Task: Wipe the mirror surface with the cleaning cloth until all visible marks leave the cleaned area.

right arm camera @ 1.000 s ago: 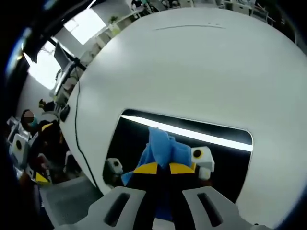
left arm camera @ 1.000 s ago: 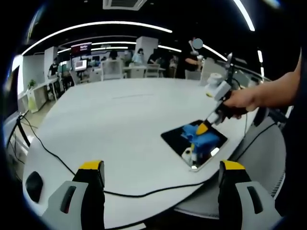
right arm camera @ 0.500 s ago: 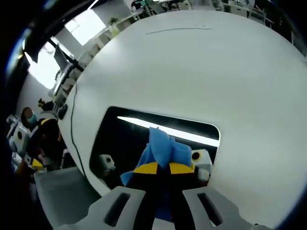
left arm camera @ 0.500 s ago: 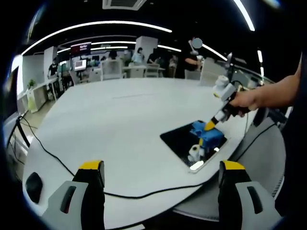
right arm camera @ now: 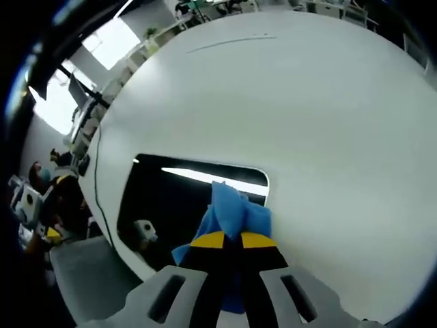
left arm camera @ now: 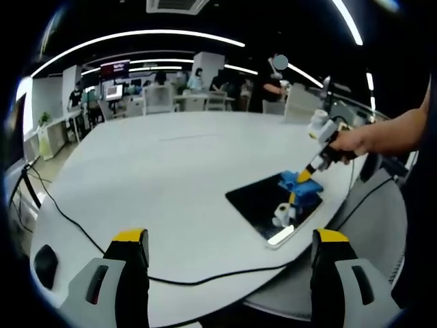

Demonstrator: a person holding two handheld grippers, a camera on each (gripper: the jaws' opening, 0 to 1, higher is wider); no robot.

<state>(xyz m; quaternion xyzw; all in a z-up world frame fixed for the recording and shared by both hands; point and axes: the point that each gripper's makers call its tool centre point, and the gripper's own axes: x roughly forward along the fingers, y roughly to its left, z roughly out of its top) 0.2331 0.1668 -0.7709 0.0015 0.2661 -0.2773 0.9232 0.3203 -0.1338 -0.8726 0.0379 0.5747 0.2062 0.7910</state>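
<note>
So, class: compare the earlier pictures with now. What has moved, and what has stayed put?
The right claw, shut on the blue cloth, has slid it across the mirror to its far right edge. The mirror, the white table and the open left claw stayed put.

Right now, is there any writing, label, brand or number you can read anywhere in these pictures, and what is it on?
None can be read.
Red sign at the back of the room: it carries light marks, too small and blurred to read.
Monitor below the sign: lit, its content too small to read.
Mirror, blue cloth and white table: no writing visible.
</note>
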